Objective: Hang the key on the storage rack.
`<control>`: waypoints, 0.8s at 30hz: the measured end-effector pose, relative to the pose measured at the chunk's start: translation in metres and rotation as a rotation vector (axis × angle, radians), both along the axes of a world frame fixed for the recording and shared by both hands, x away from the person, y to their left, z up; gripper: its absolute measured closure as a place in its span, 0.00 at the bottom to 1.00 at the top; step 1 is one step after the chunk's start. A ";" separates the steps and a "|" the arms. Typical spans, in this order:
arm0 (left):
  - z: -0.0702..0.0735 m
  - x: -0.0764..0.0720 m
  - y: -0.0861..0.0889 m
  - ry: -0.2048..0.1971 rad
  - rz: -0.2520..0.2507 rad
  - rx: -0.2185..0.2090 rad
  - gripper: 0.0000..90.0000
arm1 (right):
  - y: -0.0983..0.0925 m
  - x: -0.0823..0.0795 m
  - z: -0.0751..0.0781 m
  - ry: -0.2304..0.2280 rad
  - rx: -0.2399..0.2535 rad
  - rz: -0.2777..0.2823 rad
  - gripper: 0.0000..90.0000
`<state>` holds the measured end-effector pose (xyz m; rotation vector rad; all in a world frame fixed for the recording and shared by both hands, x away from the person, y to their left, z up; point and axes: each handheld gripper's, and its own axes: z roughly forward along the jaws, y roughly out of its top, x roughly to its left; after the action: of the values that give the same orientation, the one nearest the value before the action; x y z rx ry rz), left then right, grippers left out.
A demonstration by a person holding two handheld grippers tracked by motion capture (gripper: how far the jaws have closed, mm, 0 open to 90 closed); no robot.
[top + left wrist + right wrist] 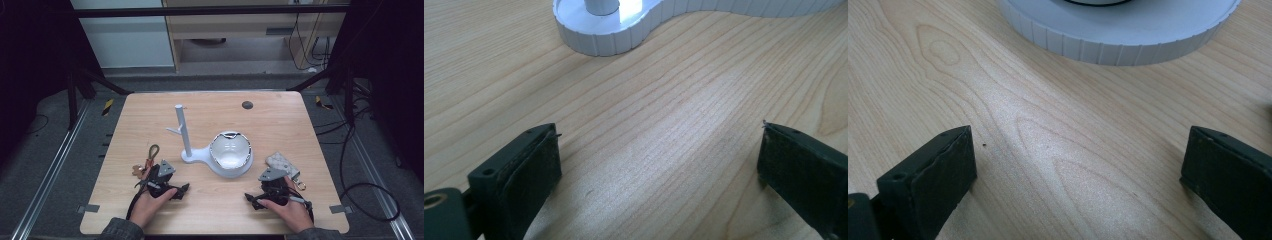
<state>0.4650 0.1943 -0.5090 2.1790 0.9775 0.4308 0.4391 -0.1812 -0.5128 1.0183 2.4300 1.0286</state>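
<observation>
At the centre of the high view, a white stand (pixel 192 156) with an upright post and a round dish (pixel 230 152) is seen on the wooden surface (pixel 280 125); what lies in the dish cannot be told. A key bunch with a strap (pixel 147 161) lies just beside the left hand-held gripper (pixel 184 190), a quilted pouch (pixel 282 164) just beside the right hand-held gripper (pixel 250 199). Both hand-held grippers are rested low at the bottom of the frame, pointed inward, jaws spread wide with nothing between them.

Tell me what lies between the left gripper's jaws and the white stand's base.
Only bare wooden table lies between the open left gripper and the white stand's base, as the left gripper view shows.
</observation>
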 end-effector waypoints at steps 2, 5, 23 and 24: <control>0.000 0.000 0.000 0.001 -0.002 0.001 0.02 | 0.000 0.000 0.000 0.002 0.001 -0.001 0.01; 0.000 0.000 0.000 0.001 -0.007 0.001 0.02 | 0.000 0.000 0.000 0.002 0.001 -0.002 0.01; 0.054 0.006 0.028 0.025 0.036 0.091 0.06 | 0.000 0.000 0.000 0.002 0.001 -0.003 0.01; 0.061 0.011 0.039 0.068 0.067 0.108 0.07 | 0.000 0.000 0.000 0.002 0.001 -0.003 0.01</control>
<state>0.4762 0.2335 -0.4477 2.2753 1.0898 0.4537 0.4390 -0.1811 -0.5128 1.0240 2.4287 1.0284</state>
